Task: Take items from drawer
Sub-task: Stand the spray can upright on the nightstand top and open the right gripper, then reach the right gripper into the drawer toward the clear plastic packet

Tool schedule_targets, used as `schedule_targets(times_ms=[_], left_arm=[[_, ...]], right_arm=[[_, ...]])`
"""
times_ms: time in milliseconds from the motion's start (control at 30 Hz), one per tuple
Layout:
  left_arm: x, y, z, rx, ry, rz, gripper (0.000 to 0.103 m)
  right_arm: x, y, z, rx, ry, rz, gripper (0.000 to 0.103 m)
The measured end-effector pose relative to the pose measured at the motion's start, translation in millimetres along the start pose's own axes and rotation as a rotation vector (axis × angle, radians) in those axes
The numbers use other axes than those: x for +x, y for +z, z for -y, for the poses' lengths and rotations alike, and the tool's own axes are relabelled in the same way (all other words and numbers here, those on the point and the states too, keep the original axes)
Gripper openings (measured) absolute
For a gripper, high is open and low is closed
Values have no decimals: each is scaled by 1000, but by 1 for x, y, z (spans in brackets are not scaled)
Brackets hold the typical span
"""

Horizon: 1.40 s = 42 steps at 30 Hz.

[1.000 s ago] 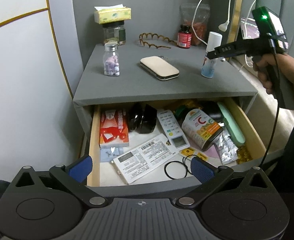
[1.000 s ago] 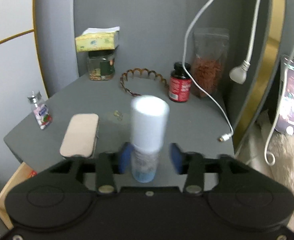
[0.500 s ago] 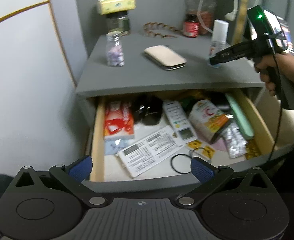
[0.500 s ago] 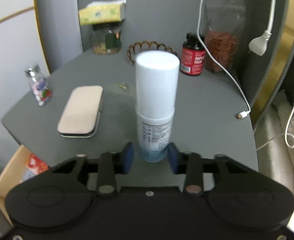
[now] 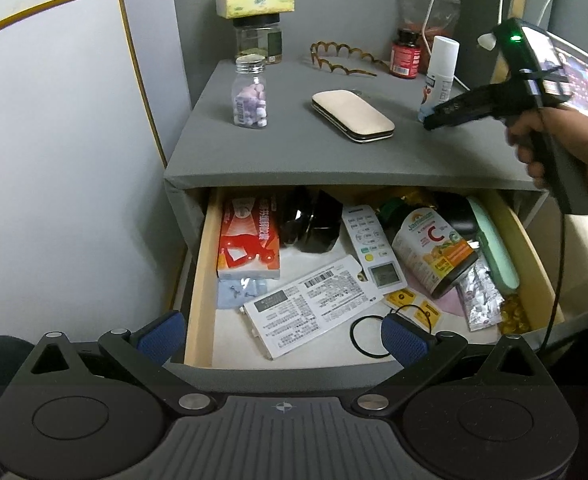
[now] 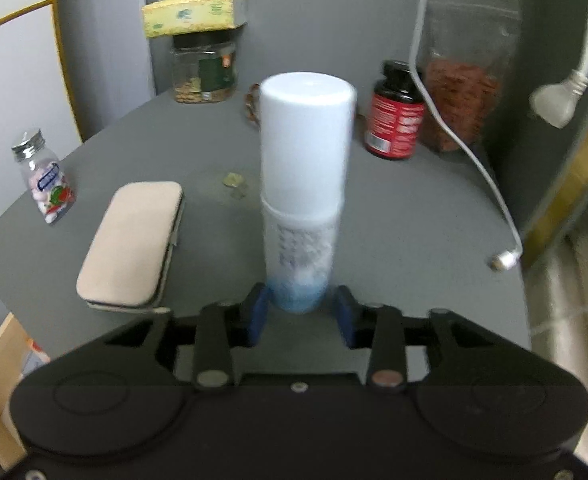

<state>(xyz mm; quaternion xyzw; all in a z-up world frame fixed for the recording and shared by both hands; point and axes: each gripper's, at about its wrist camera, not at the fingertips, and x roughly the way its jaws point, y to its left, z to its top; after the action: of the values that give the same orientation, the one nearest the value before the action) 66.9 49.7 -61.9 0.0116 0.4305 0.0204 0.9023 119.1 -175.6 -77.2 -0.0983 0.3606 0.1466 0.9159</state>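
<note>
The open wooden drawer (image 5: 201, 280) holds a red box (image 5: 249, 236), a white remote (image 5: 374, 244), a vitamin C bottle (image 5: 434, 252), a printed white box (image 5: 310, 304), a mint case (image 5: 494, 248) and a blister pack (image 5: 478, 300). My left gripper (image 5: 281, 338) hovers open over the drawer's front edge, holding nothing. A white spray bottle (image 6: 306, 184) stands upright on the grey nightstand top (image 6: 406, 232). My right gripper (image 6: 301, 314) flanks its blue base. Its jaws are opening, with a gap at each pad.
On the nightstand top are a pill bottle (image 5: 249, 100), a beige case (image 5: 352, 116), a brown hair comb (image 5: 342, 62), a red-labelled bottle (image 6: 396, 120), a jar under a tissue pack (image 6: 203, 68) and a white cable (image 6: 466, 152). A black hair tie (image 5: 370, 336) lies by the drawer front.
The right jaws were pressed on the bottle's base half a second ago and have since spread off it. The bottle stays standing on the top. The left gripper has barely shifted.
</note>
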Motion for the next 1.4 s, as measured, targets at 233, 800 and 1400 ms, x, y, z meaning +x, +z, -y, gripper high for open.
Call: schedule_targets(times_ms=[233,800,1400], left_arm=[[-8,0,-4,-43,-47,22,103],[-24,-2,-23,-120,-95,68,103],[-17,1,-43,-246,-150,61,103]], right_arm=[[-80,-43,-23,39,252,35,68],[30,-78,-194,-863,613,-396,78],[66,-59,-222,-691,633,-472,81]])
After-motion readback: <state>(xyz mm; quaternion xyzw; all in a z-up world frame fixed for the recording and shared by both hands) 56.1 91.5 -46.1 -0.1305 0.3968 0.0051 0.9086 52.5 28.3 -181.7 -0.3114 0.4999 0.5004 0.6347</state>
